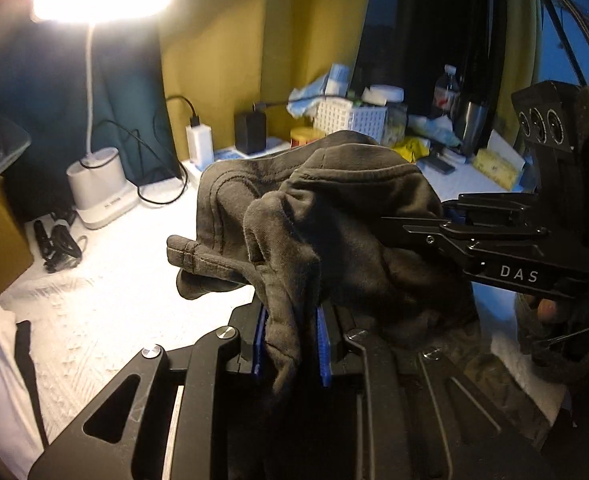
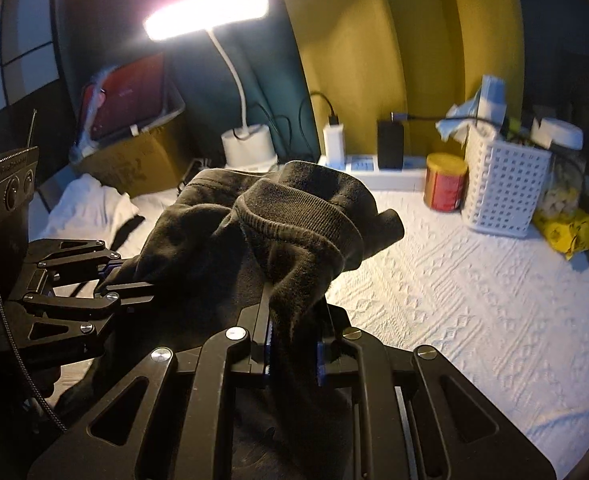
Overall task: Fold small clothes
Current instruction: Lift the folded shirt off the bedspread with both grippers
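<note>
The white textured table (image 2: pixel 474 300) fills the right and lower right of the right wrist view and the left half of the left wrist view. Above it, at frame centre in both views, hangs a dark grey garment (image 1: pixel 326 220), bunched and clear of the surface, its ribbed hem (image 2: pixel 294 224) curling across the middle of the right wrist view. The left tongs (image 1: pixel 290 344), at the lower centre of their own view, are clamped on a fold of the cloth between blue pads. The right tongs (image 2: pixel 294 354), at lower centre of theirs, are likewise pinched shut on another fold. Each tool enters the other's frame from the side. A lit white desk lamp (image 2: pixel 230 80) stands at upper left, a white perforated basket (image 2: pixel 502 184) at right, a red and yellow can (image 2: pixel 444 186) beside it.
</note>
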### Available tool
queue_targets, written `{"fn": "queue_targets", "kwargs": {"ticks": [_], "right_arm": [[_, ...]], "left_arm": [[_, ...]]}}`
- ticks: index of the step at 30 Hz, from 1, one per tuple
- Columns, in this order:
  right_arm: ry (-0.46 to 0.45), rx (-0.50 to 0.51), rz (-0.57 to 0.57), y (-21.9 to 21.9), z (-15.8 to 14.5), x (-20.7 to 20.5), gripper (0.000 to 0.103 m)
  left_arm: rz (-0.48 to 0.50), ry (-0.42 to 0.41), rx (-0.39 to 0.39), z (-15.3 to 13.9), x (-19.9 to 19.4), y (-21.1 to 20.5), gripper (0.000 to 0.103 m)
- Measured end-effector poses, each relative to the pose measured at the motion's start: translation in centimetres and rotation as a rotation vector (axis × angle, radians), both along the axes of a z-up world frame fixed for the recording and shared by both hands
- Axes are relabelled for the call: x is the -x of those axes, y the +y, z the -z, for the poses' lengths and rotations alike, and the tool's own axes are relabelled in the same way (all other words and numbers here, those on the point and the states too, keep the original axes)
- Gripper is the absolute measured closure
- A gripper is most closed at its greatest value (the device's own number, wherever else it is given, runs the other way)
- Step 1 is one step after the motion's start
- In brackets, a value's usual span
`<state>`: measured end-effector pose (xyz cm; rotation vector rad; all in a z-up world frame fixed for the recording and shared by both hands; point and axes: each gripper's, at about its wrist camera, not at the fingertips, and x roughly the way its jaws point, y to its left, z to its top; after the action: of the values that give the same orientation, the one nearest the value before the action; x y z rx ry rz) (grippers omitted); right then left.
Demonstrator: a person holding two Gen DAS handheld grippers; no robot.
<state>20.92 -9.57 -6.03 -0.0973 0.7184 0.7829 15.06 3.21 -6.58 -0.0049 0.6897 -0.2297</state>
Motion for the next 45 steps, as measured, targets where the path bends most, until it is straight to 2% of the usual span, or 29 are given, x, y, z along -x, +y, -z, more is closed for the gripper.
{"fn": "queue_targets", "kwargs": {"ticks": [26,36,39,45], "right_arm": [[-0.252,-0.055,-0.053,0.0,-10.7,10.4,0.087],[-0.355,-0.056,-0.121,1.6,-14.4,14.0,0.087],[-0.416,-0.039,-0.135,2.5,-15.7,15.3,0.087],[-0.470,-0.064,-0.194,4.2,-17.6,17.3,0.087]], "left_arm": [[-0.033,-0.231,0.008,-6.5,8.8,0.4,0.085],[-0.071,-0.322,0.000,-9.0,12.0,1.8,0.085],[-0.091,-0.353,0.001,-9.7,13.3,2.6,0.085],[-0.141,-0.395,-0.007,-11.0,15.5,4.5,0.085]]}}
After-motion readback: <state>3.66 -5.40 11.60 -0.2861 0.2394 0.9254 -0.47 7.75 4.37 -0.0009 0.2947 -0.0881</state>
